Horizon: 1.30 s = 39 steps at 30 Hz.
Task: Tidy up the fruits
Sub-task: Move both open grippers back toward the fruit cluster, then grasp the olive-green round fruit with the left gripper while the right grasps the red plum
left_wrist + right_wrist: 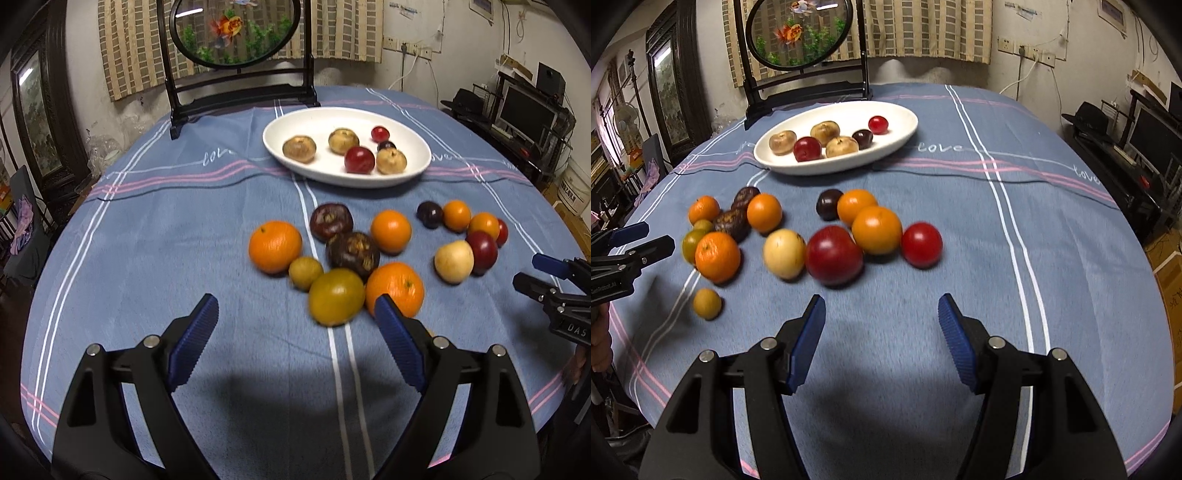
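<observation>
A white oval plate (280, 127) (905, 122) at the back of the table holds several small brown, red and dark fruits. Loose fruit lies on the blue cloth in front of it: oranges (275, 246) (876, 229), dark purple fruits (330, 221), a greenish fruit (336, 296), a pale yellow fruit (453, 260) (784, 252), a dark red fruit (834, 254) and a red one (921, 243). My left gripper (295, 314) is open and empty, just short of the greenish fruit. My right gripper (882, 314) is open and empty, in front of the dark red fruit.
A black stand with a round goldfish picture (236, 33) rises behind the plate. A small yellow-brown fruit (707, 303) lies apart at the near left. The round table's edge curves close on both sides; shelves and a monitor (524, 110) stand at the right.
</observation>
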Motion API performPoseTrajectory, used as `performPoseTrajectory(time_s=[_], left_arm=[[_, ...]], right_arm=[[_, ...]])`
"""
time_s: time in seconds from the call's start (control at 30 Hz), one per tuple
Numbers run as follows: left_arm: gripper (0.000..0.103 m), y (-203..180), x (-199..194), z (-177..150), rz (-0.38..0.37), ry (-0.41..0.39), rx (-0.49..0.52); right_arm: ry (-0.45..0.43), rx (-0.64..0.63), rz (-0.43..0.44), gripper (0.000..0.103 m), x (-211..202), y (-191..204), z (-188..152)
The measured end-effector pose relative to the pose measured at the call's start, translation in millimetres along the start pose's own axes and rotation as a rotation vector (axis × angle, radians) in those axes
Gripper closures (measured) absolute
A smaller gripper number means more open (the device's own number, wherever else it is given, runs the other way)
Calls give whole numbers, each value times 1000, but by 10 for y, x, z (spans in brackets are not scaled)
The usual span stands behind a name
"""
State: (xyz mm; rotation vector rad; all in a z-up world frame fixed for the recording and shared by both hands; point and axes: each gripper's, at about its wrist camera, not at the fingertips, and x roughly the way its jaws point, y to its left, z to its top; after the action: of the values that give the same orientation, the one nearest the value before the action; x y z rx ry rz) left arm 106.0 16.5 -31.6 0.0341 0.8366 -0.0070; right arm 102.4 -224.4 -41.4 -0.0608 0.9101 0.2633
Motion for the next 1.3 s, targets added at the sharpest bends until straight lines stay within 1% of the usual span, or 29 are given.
performPoseTrajectory(time_s=[0.37,0.43,0.53,0.63,0.67,0.73,0.77,0.83,0.9,1.07,1.13,1.2,1.3], left_arm=[[15,11,173,-150,-15,55,-6],[15,-17,207,-161,-27,64,6],[17,-35,296,-149,-49,99,12],[25,-51,373,-126,-48,124,13],[30,-54,397,-122,-50,132,12],[33,-56,436,-97,-50,139,7],[38,-56,449,-79,-49,140,2],[39,-57,474,-42,-58,153,-4],[42,-82,492,-5,-64,158,2],[47,-129,541,53,-60,162,4],[52,-128,547,69,-73,160,-1],[65,-140,537,69,-90,153,7],[65,-128,515,55,-103,156,-2]], right_arm=[[7,-22,10,39,-9,55,-93],[14,-24,16,39,13,70,-112],[19,-26,16,39,27,80,-123],[8,-26,9,39,-8,63,-101],[3,-25,10,39,-25,54,-90],[-3,-24,10,39,-44,51,-74],[-5,-26,9,39,-50,56,-68],[-3,-29,10,39,-47,67,-62],[-4,-32,9,39,-43,80,-51],[-5,-48,19,39,-51,145,-44],[-3,-56,24,39,-49,179,-46],[-1,-61,26,39,-49,194,-48],[1,-64,27,39,-42,202,-52]])
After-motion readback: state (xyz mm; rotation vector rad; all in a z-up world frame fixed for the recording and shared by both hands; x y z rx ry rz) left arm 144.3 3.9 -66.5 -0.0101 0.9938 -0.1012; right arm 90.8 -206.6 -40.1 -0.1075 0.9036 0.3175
